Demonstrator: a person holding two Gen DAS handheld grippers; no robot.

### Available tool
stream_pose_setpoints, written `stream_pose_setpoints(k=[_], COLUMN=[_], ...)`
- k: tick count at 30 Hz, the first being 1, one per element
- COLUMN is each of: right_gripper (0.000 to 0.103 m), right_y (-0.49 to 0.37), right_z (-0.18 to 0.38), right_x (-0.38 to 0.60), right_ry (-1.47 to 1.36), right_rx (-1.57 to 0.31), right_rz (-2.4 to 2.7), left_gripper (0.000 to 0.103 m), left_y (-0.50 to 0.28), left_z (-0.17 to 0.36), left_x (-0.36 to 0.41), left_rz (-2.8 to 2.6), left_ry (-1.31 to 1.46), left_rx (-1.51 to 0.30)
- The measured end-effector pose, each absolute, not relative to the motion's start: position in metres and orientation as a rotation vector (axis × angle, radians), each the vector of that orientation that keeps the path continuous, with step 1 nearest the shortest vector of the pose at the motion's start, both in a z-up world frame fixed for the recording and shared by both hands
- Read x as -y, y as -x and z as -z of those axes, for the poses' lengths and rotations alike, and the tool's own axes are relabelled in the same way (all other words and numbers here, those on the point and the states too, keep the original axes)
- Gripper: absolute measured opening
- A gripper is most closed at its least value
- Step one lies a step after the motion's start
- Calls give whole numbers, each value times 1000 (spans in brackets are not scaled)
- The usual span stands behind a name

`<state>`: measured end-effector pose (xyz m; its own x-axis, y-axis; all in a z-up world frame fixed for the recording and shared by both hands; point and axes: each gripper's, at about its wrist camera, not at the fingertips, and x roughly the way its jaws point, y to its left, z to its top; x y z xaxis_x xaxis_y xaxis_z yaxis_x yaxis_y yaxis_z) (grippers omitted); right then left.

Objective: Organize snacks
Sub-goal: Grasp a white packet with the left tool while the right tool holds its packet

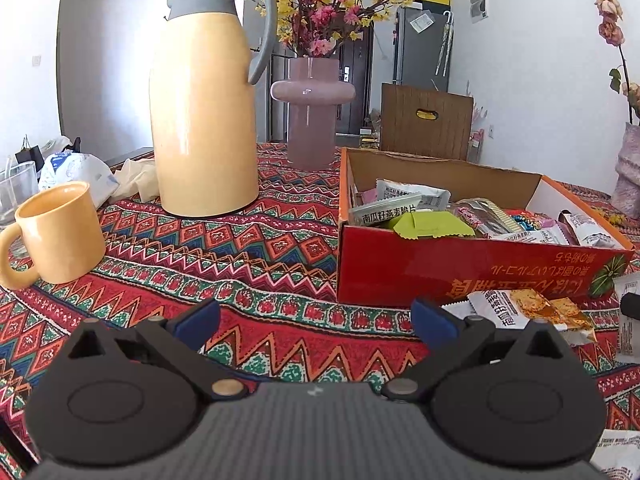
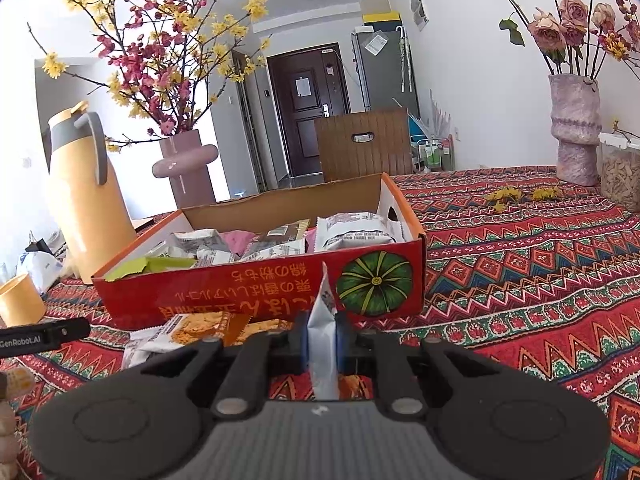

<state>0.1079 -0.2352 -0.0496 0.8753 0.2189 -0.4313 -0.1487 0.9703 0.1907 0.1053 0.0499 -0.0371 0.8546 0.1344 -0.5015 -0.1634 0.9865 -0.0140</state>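
- Left wrist view: the left gripper [image 1: 316,322] hangs over the patterned tablecloth [image 1: 248,264] with its blue-padded jaws spread wide and nothing between them.
- Just beyond it to the right stands the red cardboard box [image 1: 460,276], open on top, with printed lettering that reads upside down from here.
- Inside the box lie mixed snack packets [image 1: 404,204]: white ones with printed labels, a green one against the near wall, and pink and bright ones further right.
- A loose white-and-orange snack packet [image 1: 528,308] lies on the cloth right at the foot of the box's near wall, beside the right finger.
- To the left stand a yellow mug [image 1: 60,232] and, further back, a tall yellow thermos jug [image 1: 204,120] with a grey handle.
- Behind the jug, a mauve vase [image 1: 312,108] holds pink and yellow blossom branches.
- Right wrist view: the right gripper [image 2: 322,344] is clamped on a white snack pouch [image 2: 323,320], which stands upright on edge between the blue pads.
- The pouch's pointed top rises in front of the box's near wall, beside the printed green pumpkin [image 2: 374,282].
- Packets fill the box behind it, mostly white wrappers [image 2: 352,232].
- More loose packets [image 2: 188,332] lie on the cloth left of the gripper, near the box.
- At far right stand a textured pink vase of roses [image 2: 574,136] and a clear lidded container [image 2: 620,168].
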Motion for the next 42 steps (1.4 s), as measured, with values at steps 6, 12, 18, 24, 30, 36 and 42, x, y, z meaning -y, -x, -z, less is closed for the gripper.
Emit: stream_pose_setpoints(k=[6,12,18,24,30,36,42], right_gripper=[13,14,14,14,14,14,14], right_y=[-108,-107,-106,-105,-105,-105,-105], right_z=[51,52,52,52,52,52,52], right_x=[235,236,236,237,237,237,237], right_ry=[-157,-160,-166,-171,-171,-171,-170], right_rx=[-472,-472,-469,-466,-465,-465,-465], right_rz=[-190,-194,-200,-203,-204,-204,-204], left_gripper=[103,103,103,102,85,67,48], left_y=[-106,-110,-118,-131,-149,-158,-157], left_z=[29,29,38,42,48,53,53], left_x=[-35,-6,18,34,38,40,38], left_rz=[-106,-43,-10,-22,-50,-62,-52], left_ry=[43,-7,-68,-92,-71,-56,-37], left_rx=[-565,-608,-663,-703,-763,-800,-798])
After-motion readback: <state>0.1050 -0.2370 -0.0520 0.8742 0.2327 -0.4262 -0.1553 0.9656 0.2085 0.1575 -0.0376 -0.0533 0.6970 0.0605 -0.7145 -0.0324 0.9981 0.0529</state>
